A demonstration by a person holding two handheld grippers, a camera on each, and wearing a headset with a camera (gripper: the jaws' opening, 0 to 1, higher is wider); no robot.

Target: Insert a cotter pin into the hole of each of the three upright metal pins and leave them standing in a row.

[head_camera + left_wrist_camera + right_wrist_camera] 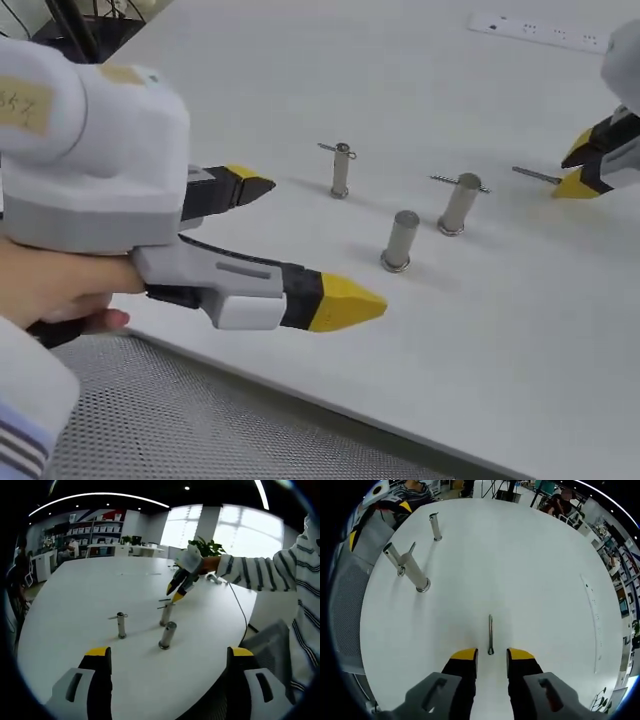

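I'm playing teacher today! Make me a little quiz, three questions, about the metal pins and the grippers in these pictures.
1. How many of the upright metal pins already have a cotter pin through the top?
2. True or false: the right hand-held gripper is open, with the loose cotter pin lying on the table between its tips.
3. In the head view, which upright pin is still bare? A) left B) middle C) right

Key: 1) two; 2) true; 3) B

White table [300, 70]: three upright pins [401, 240], one loose cotter pin [536, 175]
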